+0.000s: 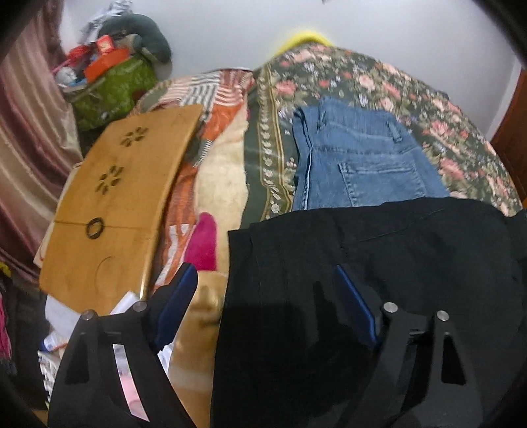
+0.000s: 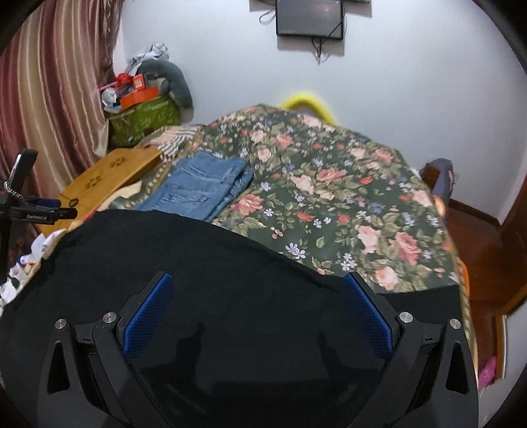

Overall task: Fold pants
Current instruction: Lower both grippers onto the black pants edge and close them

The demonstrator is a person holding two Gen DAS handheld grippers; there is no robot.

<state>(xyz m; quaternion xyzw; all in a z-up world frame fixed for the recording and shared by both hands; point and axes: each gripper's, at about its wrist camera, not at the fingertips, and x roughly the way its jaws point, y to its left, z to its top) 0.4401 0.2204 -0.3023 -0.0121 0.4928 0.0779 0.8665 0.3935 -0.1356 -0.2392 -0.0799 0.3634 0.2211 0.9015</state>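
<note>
Left wrist view: we see the left gripper (image 1: 263, 273) angled down over the near left edge of the black pants (image 1: 378, 263).
Left tongs state: we read the jaws as wide apart, blue pads (image 1: 178, 296) facing each other, nothing pinched; one finger sits over the pants, the other hangs off the left edge over the beige blanket (image 1: 210, 184).
Black pants: we see them spread flat across the near part of the bed, covering the lower half of both views; which end is the waistband we cannot tell, fabric too dark.
Right wrist view: we see the right gripper (image 2: 260, 289) above the pants, close to their far right edge.
Right tongs state: we read the jaws as wide apart, blue pads (image 2: 369, 319) clear of the cloth, nothing gripped; contact with the fabric we cannot tell.
Floral bedspread (image 2: 329, 184): dark green with pink roses, under the pants, bare on the far right side.
Folded blue jeans (image 1: 362, 158): we see them lying on the bedspread just past the pants' far edge, back pocket up.
Wooden lap desk (image 1: 115, 204): left of the bed, flower cut-outs, black hair tie (image 1: 95, 227) on top.
Green bag (image 2: 145, 118): far left corner by the striped curtain (image 2: 49, 98), heaped with clutter.
Wall screen (image 2: 309, 18): black, mounted on the white wall.
</note>
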